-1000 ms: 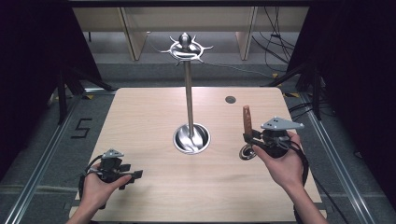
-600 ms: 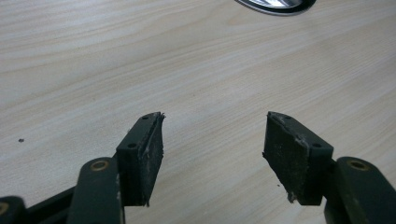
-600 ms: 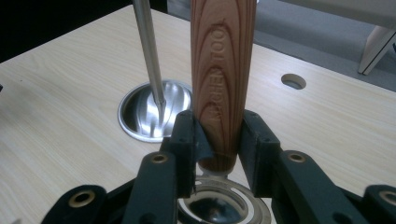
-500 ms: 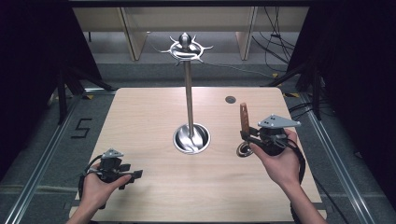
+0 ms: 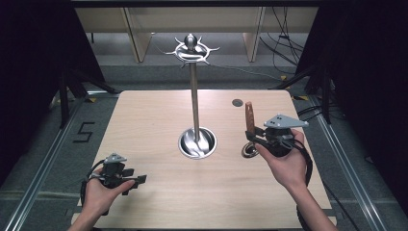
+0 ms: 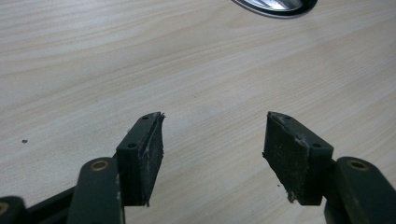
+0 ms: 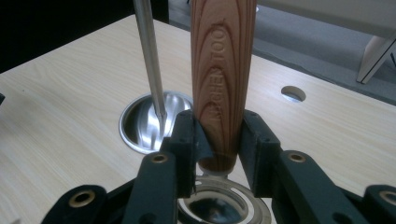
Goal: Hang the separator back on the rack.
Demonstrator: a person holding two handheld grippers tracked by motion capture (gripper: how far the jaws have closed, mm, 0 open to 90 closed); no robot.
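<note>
Holding our right gripper [image 5: 253,136] tight on a wooden handle [image 7: 223,70], upright beside the stand [image 5: 194,96], our left gripper [image 6: 212,156] wide open over the table [image 5: 144,125].

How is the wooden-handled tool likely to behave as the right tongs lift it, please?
The wooden-handled tool looks rigid, so it should not flop. Its metal ring end hangs below the right tongs, so it is probably bottom-heavy. The smooth, rounded handle might twist or slip in the grip.

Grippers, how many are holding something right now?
1. The right gripper, near the table's right edge, is clamped on the wooden handle of a kitchen tool standing upright. The left gripper, low at the front left, is open over bare table.
</note>
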